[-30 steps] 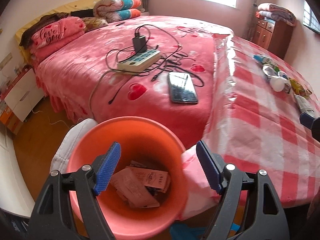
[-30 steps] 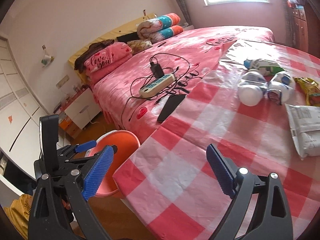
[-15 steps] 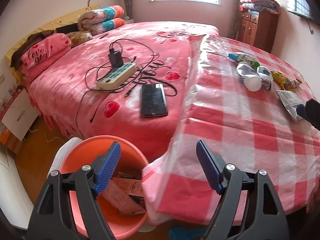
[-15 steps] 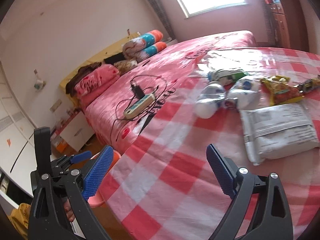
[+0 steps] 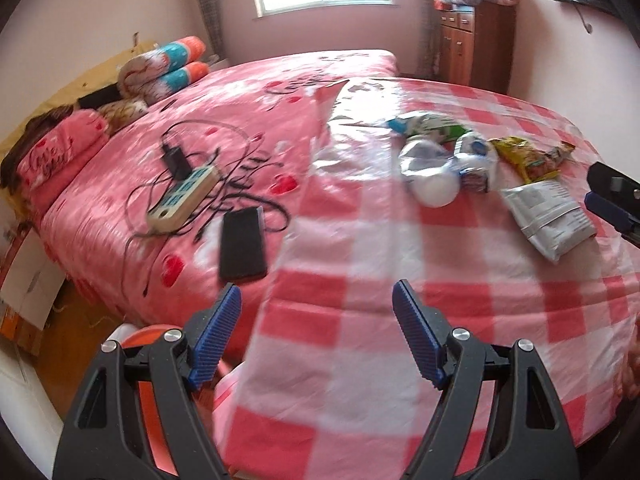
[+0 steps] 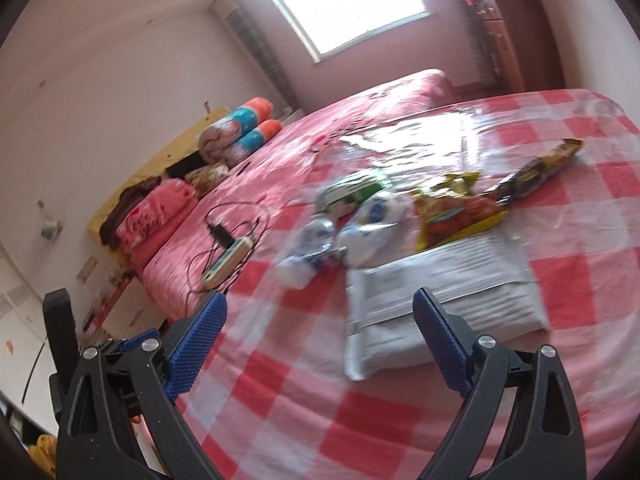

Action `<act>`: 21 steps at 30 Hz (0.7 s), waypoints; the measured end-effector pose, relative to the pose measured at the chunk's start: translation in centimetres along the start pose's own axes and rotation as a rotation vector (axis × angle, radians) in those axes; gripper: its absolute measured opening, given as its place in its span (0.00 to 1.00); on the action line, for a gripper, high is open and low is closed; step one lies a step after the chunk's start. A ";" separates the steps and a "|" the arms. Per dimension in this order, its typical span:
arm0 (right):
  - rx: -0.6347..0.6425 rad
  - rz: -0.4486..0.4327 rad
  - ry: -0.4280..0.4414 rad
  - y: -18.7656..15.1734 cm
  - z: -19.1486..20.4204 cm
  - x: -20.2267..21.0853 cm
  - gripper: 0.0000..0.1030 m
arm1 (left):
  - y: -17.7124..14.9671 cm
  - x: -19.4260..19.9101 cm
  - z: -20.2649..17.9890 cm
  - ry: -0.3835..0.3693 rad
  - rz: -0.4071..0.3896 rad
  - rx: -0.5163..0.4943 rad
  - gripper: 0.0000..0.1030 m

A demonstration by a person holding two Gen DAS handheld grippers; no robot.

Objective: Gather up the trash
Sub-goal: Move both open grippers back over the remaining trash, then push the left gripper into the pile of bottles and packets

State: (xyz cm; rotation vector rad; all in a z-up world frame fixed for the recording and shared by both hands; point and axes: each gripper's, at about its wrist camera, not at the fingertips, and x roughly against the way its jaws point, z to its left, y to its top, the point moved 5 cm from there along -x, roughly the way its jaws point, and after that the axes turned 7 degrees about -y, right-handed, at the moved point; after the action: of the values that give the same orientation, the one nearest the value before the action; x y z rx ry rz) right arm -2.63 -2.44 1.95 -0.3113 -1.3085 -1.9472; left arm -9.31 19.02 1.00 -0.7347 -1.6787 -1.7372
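We're over the checked tabletop (image 5: 360,304) now, left gripper (image 5: 316,336) and right gripper (image 6: 316,340) both with jaws open and empty. The trash sits clustered ahead: a grey mailer bag (image 6: 440,300) nearest the right gripper, crumpled white wrappers (image 5: 436,172) and a yellow snack packet (image 6: 452,212) beyond. Let's come in low, pinch the mailer's near edge, then carry it to the orange bin (image 5: 148,364).

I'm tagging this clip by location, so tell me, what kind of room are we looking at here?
Almost certainly a home bedroom. A large bed with a pink heart-print cover fills it, rolled pillows lie at its head, and a wooden cabinet topped with folded blankets stands by the window. Snack wrappers litter a checked cloth.
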 end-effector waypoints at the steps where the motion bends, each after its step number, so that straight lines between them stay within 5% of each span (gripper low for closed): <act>1: -0.011 -0.004 -0.007 0.2 -0.6 0.1 0.90 | 0.4 -0.1 -0.5 -0.006 -0.001 -0.009 0.76; 12: -0.069 -0.050 -0.049 2.3 -4.5 1.3 0.90 | 9.8 -3.7 -6.2 -0.097 -0.061 -0.066 0.76; 21: -0.080 -0.052 -0.063 3.0 -6.3 1.8 0.90 | 18.0 -12.6 -5.7 -0.127 -0.002 0.179 0.76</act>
State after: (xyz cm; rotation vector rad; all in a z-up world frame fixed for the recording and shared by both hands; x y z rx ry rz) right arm -0.46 -9.29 2.23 -0.3848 -1.2920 -2.0518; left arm 12.60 13.71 3.24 -0.7738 -1.8922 -1.5449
